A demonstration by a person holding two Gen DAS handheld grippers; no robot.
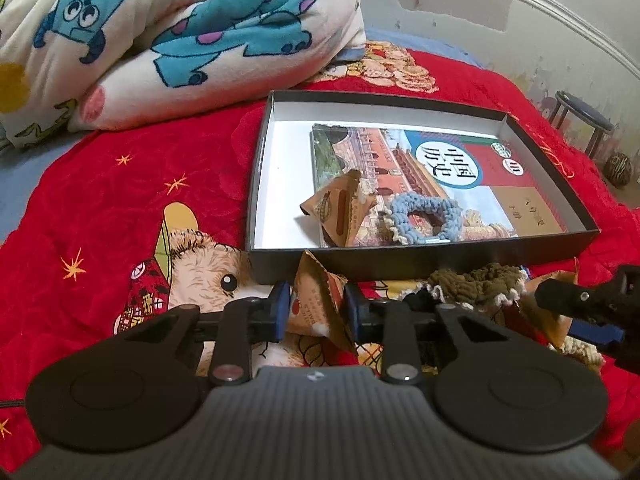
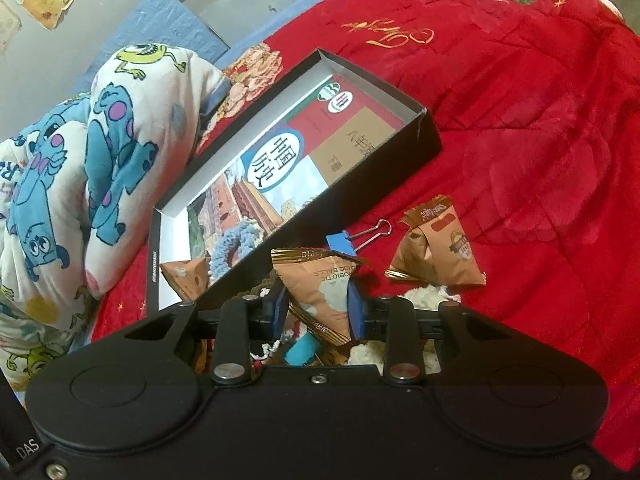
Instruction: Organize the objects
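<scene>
A black shallow box [image 1: 440,268] lies on the red quilt [image 1: 100,200]. In it are a history book [image 1: 440,168], a blue scrunchie [image 1: 424,216] and a brown snack packet [image 1: 340,208]. Just before the box's near wall, my left gripper [image 1: 318,312] is shut on another brown snack packet [image 1: 316,300]. My right gripper [image 2: 318,308] is shut on a "choc balls" packet [image 2: 320,284] beside the box's wall [image 2: 360,184]. An olive scrunchie [image 1: 476,284] lies between the two grippers. The right gripper's fingers [image 1: 568,300] show at the left view's right edge.
On the quilt right of my right gripper lie a third loose packet [image 2: 440,252], a blue binder clip [image 2: 348,238] and a cream scrunchie [image 2: 424,296]. A rolled monster-print blanket [image 1: 160,40] sits left of the box. A stool [image 1: 580,116] stands off the bed.
</scene>
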